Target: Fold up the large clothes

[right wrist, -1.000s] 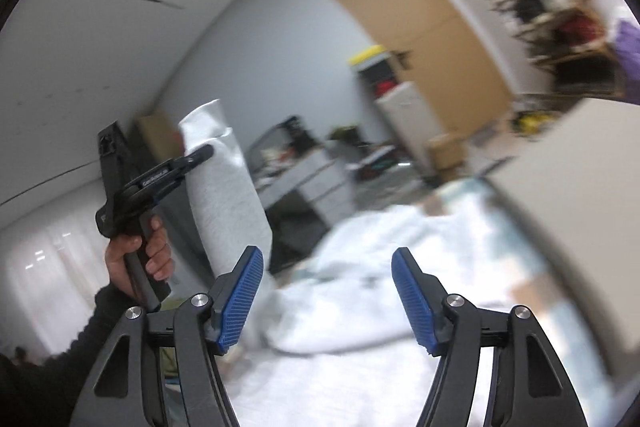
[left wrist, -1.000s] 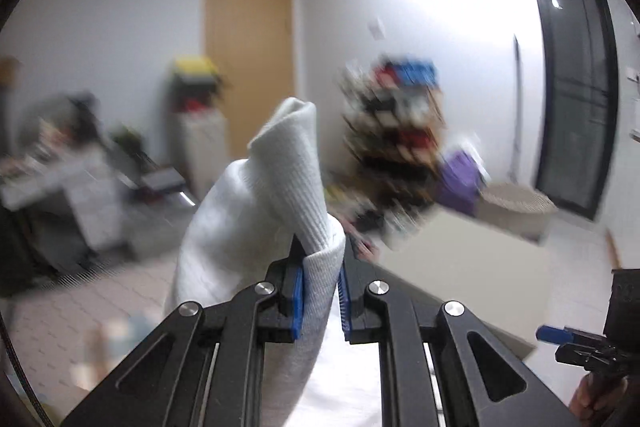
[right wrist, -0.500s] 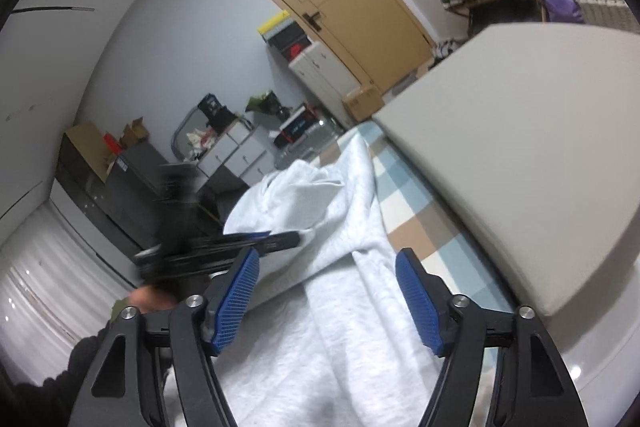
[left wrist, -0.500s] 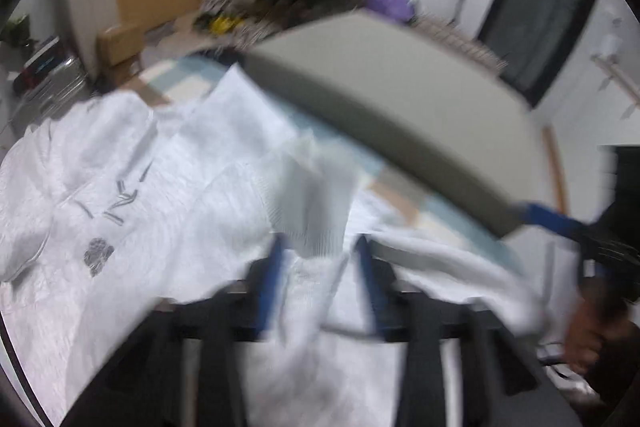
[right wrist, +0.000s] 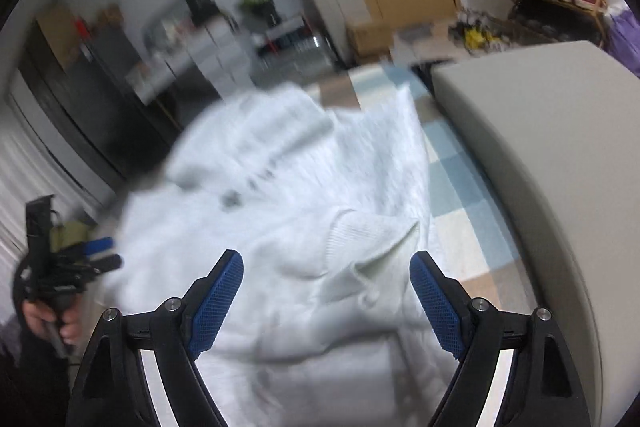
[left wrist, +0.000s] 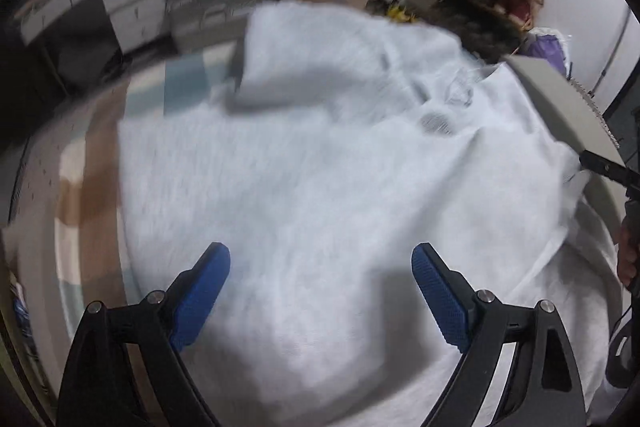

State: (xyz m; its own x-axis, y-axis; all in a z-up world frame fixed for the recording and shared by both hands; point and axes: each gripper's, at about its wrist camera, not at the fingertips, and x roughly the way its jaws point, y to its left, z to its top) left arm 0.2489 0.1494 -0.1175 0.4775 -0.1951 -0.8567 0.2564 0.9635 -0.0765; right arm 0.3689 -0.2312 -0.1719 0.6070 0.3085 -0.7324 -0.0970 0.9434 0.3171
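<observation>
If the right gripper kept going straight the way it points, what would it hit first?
Most likely the ribbed cuff of the white sweatshirt, lying just ahead of the open right gripper; depth is unclear.

white garment [right wrist: 280, 187] spread low and seemingly flat, open air above, grey cushion [right wrist: 540, 155] walling the right side

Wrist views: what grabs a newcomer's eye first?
The big white sweatshirt spread rumpled over the checked cover, filling both views; its ribbed cuff lies just ahead of the right gripper. Next, the blue pads of the left gripper, whose jaws have just been opening like the right's, with nothing clamped between either pair. A grey cushion flanks the garment on the right.
</observation>
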